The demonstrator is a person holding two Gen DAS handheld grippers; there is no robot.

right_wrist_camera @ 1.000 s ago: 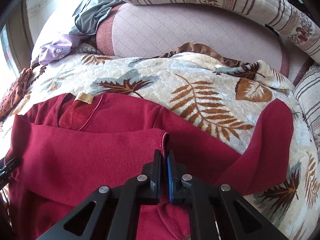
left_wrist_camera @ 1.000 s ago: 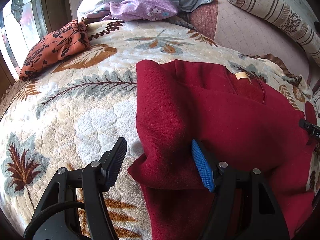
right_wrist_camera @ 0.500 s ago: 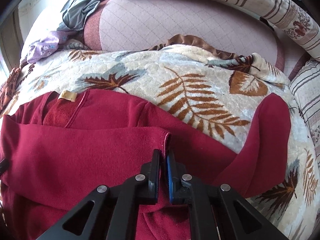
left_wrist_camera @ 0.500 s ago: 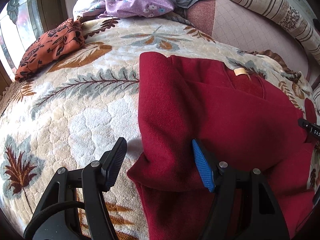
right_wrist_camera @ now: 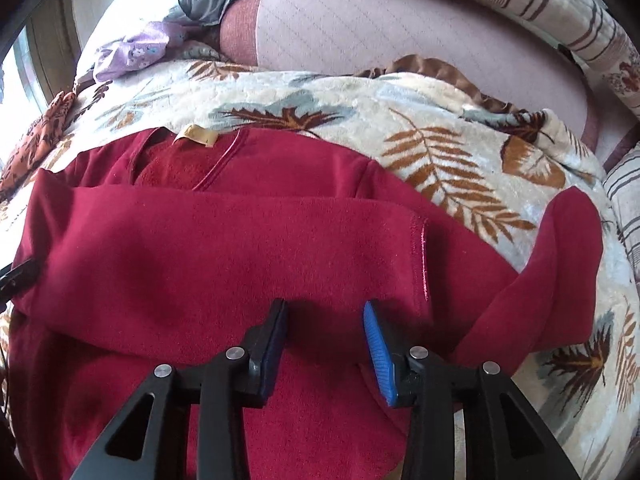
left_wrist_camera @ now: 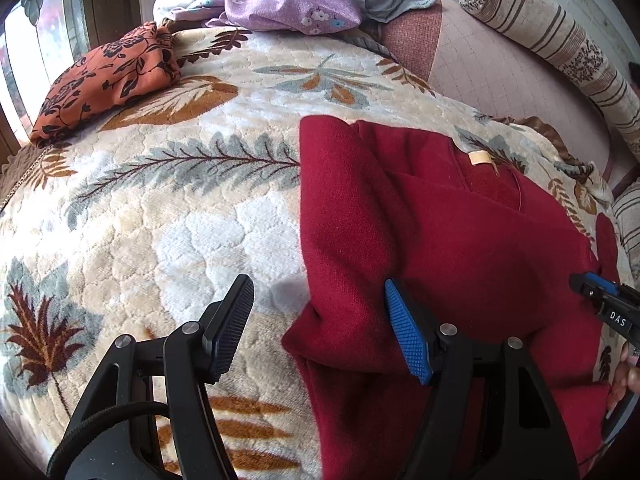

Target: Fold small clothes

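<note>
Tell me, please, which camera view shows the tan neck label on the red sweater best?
The right wrist view: the label sits unobstructed at the red sweater collar. The left wrist view shows it smaller and farther off.

A sweater point(left_wrist_camera: 460, 248) lies spread on a blanket point(left_wrist_camera: 192, 208), one sleeve point(right_wrist_camera: 240, 240) folded across its body and the other sleeve point(right_wrist_camera: 560, 272) trailing off to the right. Behind it, at the blanket's far left, rest two bundled cloths point(left_wrist_camera: 108, 84) point(left_wrist_camera: 288, 8), with a bolster point(left_wrist_camera: 560, 36) along the far right.
</note>
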